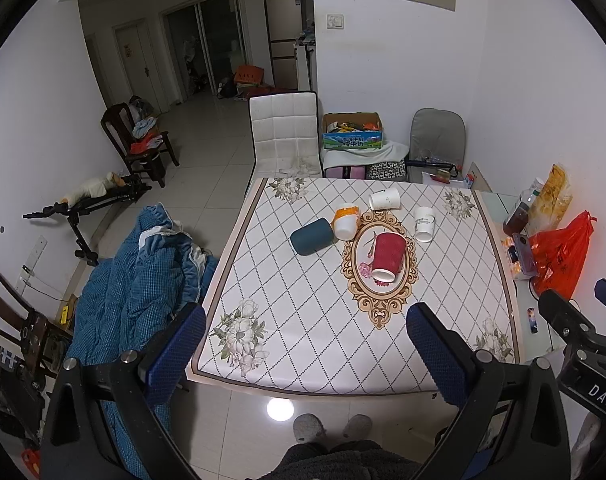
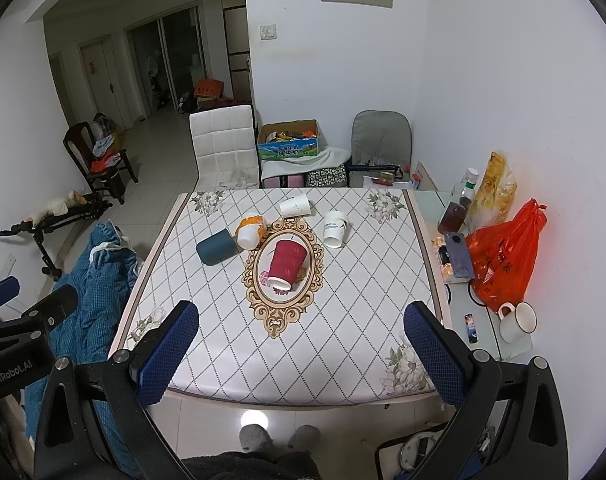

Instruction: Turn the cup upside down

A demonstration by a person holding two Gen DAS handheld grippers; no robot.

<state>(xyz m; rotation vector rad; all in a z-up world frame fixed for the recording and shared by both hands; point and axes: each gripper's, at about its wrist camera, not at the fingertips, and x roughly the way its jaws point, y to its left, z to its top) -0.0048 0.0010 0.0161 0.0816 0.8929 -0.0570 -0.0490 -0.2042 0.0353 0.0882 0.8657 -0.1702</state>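
Observation:
Several cups lie on their sides on the patterned table (image 1: 303, 344) (image 2: 343, 344). A red ribbed cup (image 1: 387, 255) (image 2: 287, 261) lies in the middle, mouth toward me. A dark blue cup (image 1: 311, 236) (image 2: 216, 246), an orange-and-white cup (image 1: 346, 221) (image 2: 251, 231) and two white cups (image 1: 384, 200) (image 1: 424, 222) (image 2: 295, 205) (image 2: 335, 227) lie behind it. My left gripper (image 1: 307, 348) and right gripper (image 2: 301, 342) are both open and empty, held high above the near table edge.
A side table at the right holds an orange bag (image 1: 563, 252) (image 2: 503, 256), bottles (image 2: 459, 204), a phone (image 2: 458, 255) and a white mug (image 2: 517, 320). A white chair (image 1: 285, 132) and a box (image 1: 353, 130) stand behind the table. A blue quilt (image 1: 135, 280) lies to the left.

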